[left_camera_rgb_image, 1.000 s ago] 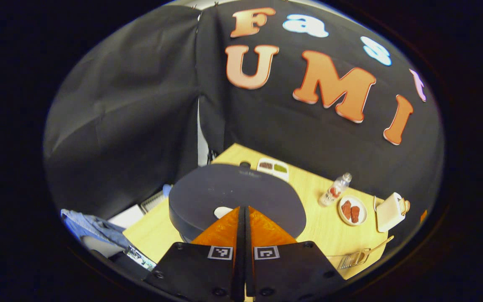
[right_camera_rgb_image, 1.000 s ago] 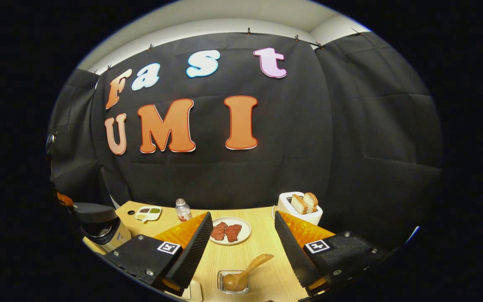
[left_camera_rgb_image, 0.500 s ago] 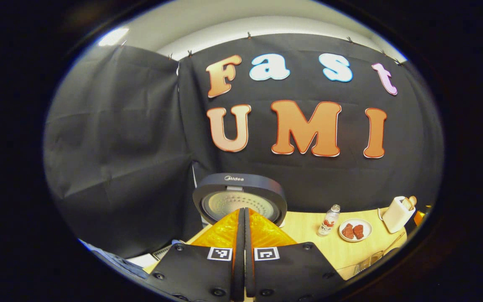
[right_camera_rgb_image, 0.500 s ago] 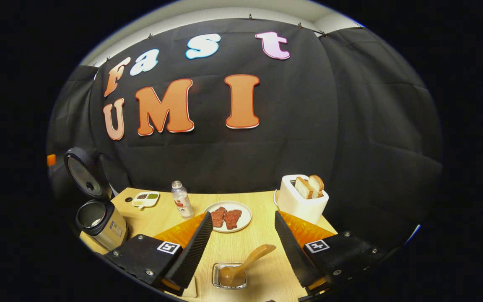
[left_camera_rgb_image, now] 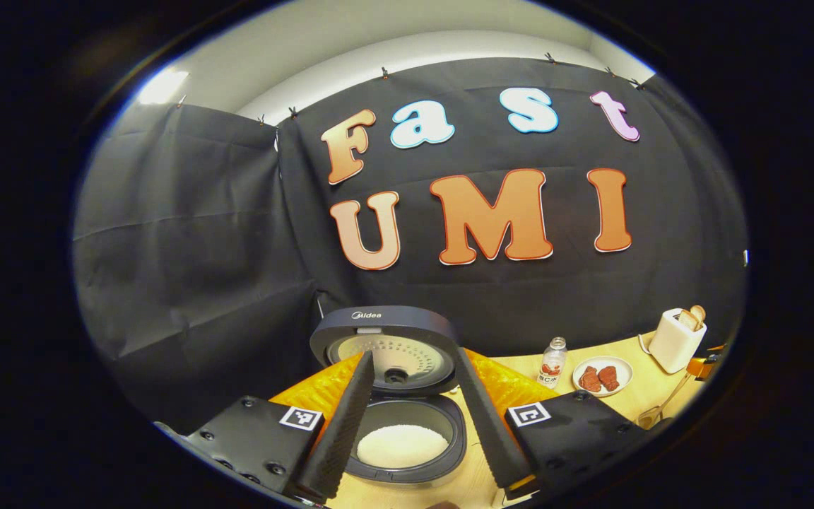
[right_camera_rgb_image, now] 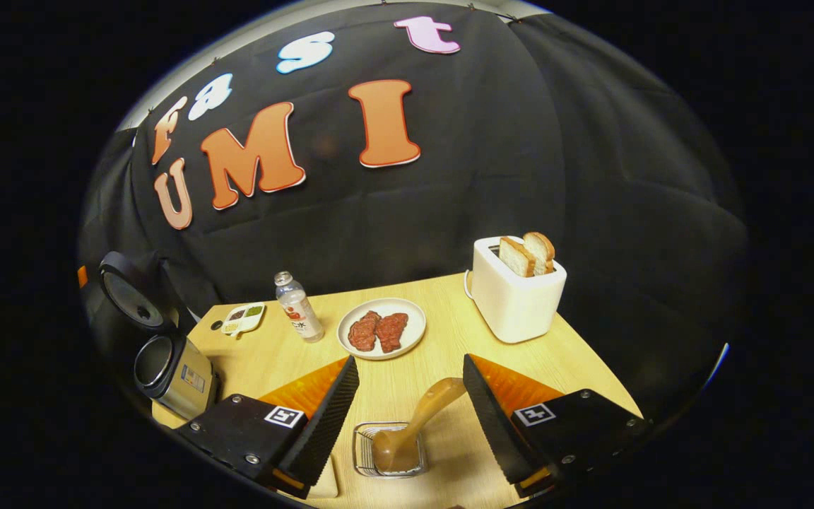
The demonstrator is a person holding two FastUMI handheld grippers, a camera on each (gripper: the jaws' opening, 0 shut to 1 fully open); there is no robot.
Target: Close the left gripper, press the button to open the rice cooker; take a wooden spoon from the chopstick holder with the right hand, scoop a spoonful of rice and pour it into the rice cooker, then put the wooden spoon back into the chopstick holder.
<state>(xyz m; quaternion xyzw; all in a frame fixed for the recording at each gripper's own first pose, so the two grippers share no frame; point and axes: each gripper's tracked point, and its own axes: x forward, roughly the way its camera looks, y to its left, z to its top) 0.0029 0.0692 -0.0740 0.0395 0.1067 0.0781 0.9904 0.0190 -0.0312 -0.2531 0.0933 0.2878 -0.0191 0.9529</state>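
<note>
left gripper point(left_camera_rgb_image: 410, 413): jaws spread wide apart, nothing between the fingers, nothing pressed, pointing forward and slightly down | right gripper point(right_camera_rgb_image: 410, 403): jaws spread wide apart, both fingers clear of any contact, tilted down toward the counter point(right_camera_rgb_image: 449, 332), nothing held

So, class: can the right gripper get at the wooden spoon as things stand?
Probably yes: the right gripper is open, and the wooden spoon leans out of its holder between the fingers, unobstructed.
</note>
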